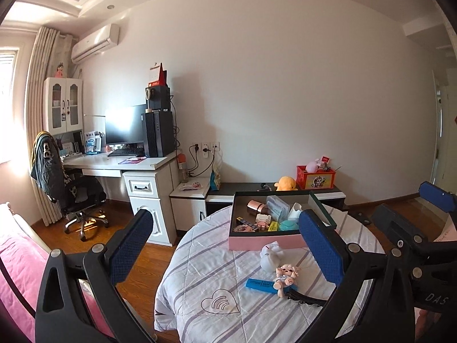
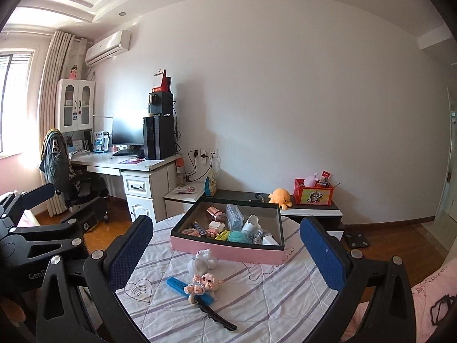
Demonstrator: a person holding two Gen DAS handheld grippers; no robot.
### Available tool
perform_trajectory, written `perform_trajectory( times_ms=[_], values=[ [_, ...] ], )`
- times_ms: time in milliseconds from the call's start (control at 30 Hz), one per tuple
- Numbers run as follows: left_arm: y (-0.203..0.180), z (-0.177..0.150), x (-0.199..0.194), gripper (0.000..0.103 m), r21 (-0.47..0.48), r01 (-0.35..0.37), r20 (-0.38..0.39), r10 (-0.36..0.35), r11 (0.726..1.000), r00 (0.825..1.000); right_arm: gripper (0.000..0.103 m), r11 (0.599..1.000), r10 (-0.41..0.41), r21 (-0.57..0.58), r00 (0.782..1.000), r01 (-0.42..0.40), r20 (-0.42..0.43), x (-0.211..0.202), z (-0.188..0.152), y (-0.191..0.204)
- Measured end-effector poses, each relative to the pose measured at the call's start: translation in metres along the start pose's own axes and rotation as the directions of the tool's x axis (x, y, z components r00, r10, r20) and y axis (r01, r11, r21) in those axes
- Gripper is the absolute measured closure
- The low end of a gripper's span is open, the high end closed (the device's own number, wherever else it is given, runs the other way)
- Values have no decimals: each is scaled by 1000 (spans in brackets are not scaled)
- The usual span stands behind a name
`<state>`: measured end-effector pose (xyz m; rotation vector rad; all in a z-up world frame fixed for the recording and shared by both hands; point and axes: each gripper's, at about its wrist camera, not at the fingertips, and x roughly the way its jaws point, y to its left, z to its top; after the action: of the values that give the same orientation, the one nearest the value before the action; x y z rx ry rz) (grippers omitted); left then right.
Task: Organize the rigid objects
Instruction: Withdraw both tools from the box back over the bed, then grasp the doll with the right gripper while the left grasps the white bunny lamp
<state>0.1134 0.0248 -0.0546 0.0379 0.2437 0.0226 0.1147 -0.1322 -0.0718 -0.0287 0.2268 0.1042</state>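
A pink open box (image 1: 264,242) (image 2: 228,253) with several small items inside stands on the round table's striped cloth (image 1: 217,280) (image 2: 271,291). In front of it lie a white bunny figure (image 1: 270,255) (image 2: 202,260), a pink doll (image 1: 287,275) (image 2: 204,283), a blue flat box (image 1: 262,284) (image 2: 178,284) and a black hair clip (image 1: 305,298) (image 2: 217,315). My left gripper (image 1: 228,245) is open and empty above the table. My right gripper (image 2: 228,251) is open and empty too, and shows at the right of the left wrist view (image 1: 414,214).
A desk (image 1: 120,163) with computer and office chair (image 1: 74,191) stands at the back left. A low cabinet (image 1: 257,194) against the wall holds a yellow plush (image 1: 285,183) and a red crate (image 1: 315,177). A pink bed cover (image 1: 25,271) lies at left.
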Motion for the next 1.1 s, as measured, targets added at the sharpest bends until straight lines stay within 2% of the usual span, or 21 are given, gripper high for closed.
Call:
perform_trajectory(
  times_ms=[267, 633, 833, 1100],
  values=[
    [-4, 4, -24, 0, 7, 15, 36, -15, 1000, 999, 0, 1000, -28, 1, 999, 28, 40, -31, 6, 0],
    [-6, 2, -25, 0, 12, 13, 39, -14, 1000, 999, 0, 999, -33, 2, 998, 33, 47, -36, 4, 0],
    [-8, -7, -8, 0, 19, 18, 4, -18, 1000, 1000, 0, 999, -33, 5, 999, 33, 17, -25, -2, 0],
    [-12, -33, 39, 0, 29, 44, -116, -40, 999, 992, 0, 999, -29, 20, 996, 31, -78, 11, -22, -6]
  ],
)
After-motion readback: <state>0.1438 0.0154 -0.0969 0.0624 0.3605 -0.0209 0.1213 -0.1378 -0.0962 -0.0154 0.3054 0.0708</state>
